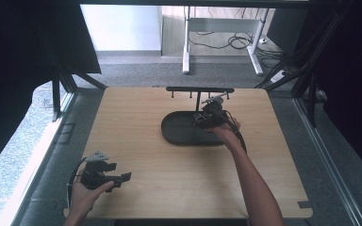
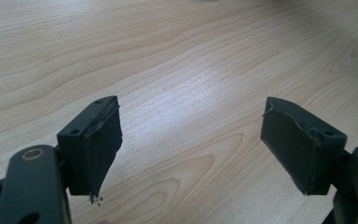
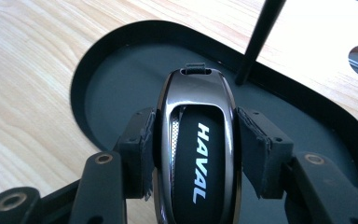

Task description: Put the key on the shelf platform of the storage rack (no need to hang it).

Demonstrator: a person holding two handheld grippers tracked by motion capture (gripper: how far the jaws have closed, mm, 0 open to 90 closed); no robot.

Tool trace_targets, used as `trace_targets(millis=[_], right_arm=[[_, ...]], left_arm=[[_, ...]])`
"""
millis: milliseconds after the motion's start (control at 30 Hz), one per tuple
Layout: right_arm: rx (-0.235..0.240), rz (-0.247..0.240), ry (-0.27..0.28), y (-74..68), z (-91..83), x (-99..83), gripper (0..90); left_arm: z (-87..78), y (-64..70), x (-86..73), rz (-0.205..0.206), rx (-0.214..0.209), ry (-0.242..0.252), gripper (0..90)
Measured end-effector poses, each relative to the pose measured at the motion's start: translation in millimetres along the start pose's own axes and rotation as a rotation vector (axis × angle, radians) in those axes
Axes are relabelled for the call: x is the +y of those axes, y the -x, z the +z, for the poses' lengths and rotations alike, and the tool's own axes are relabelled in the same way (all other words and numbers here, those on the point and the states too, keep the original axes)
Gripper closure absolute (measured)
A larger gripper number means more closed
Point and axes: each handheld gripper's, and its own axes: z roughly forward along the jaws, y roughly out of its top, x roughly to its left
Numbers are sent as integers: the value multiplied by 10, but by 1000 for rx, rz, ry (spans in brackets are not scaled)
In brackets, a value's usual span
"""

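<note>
Key fob (image 3: 196,154) marked HAVAL looks glossy and hard, so probably slippery; the flat sides seem the sensible place to grab, and that's where the right gripper (image 3: 196,151) pinches it, above the black tray (image 3: 116,88) by its upright rod (image 3: 258,39). Right arm reaches forward. Left gripper (image 2: 191,149) rests near the table (image 2: 177,65) edge, 2 jaws spread, nothing between.

Table (image 1: 136,155): pale wood, wavy brown grain; tray (image 3: 116,88): matte black oval, dark grey floor; stand rod (image 3: 258,37): black; key fob (image 3: 198,154): glossy black face, white "HAVAL" lettering, dark chrome surround; left claw (image 2: 191,149) and right claw (image 3: 196,149): black throughout, brass-coloured rivets; floor (image 1: 132,70): grey carpet.
</note>
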Motion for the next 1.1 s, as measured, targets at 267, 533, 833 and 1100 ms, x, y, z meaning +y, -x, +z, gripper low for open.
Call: trace_targets(millis=[267, 533, 833, 1100], right_arm=[[-34, 13, -18, 51, 141, -55, 498], [-50, 31, -22, 96, 281, -106, 498], [-45, 36, -42, 96, 404, -149, 498], [-58, 23, -74, 103, 472, -200, 498]], left_arm=[[1, -1, -2, 0, 4, -1, 207], [4, -3, -3, -1, 3, -1, 207], [7, -5, -6, 0, 2, -1, 207], [12, -2, -5, 2, 0, -6, 206]])
